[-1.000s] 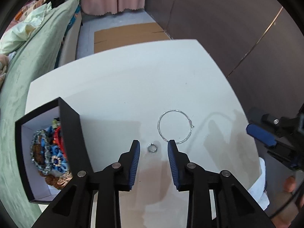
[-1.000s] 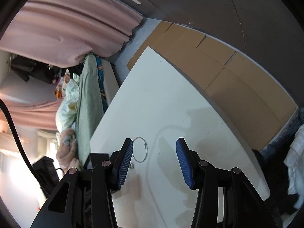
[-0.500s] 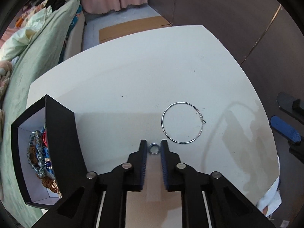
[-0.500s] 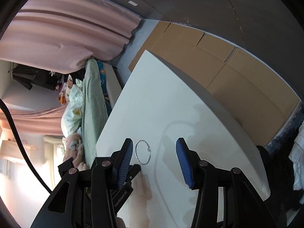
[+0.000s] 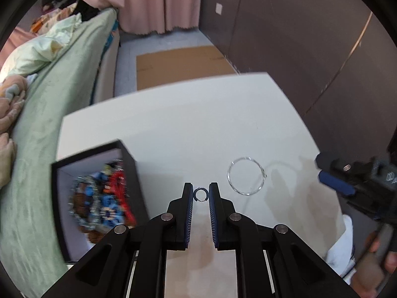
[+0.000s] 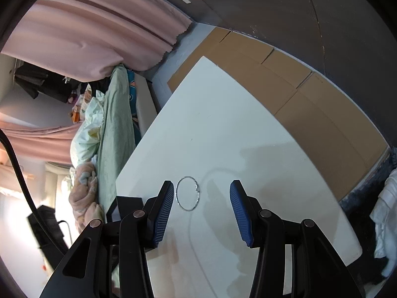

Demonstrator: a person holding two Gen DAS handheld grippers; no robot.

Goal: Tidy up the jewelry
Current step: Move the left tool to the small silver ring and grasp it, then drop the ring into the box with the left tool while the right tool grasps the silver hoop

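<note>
My left gripper is shut on a small silver ring, pinched between its blue pads and held above the white table. A large thin silver hoop lies on the table to the right of it; it also shows in the right wrist view. A black box with a white inside holds colourful beaded jewelry at the left. My right gripper is open and empty, just short of the hoop; it shows at the right edge of the left wrist view.
A bed with a green cover runs along the table's left side. Flat cardboard lies on the floor beyond the table. A dark wall stands at the far right. The table's right edge is close to my right gripper.
My left gripper closed on the small ring and has lifted it off the table, swinging left toward the box. My right gripper has come nearer to the hoop.
</note>
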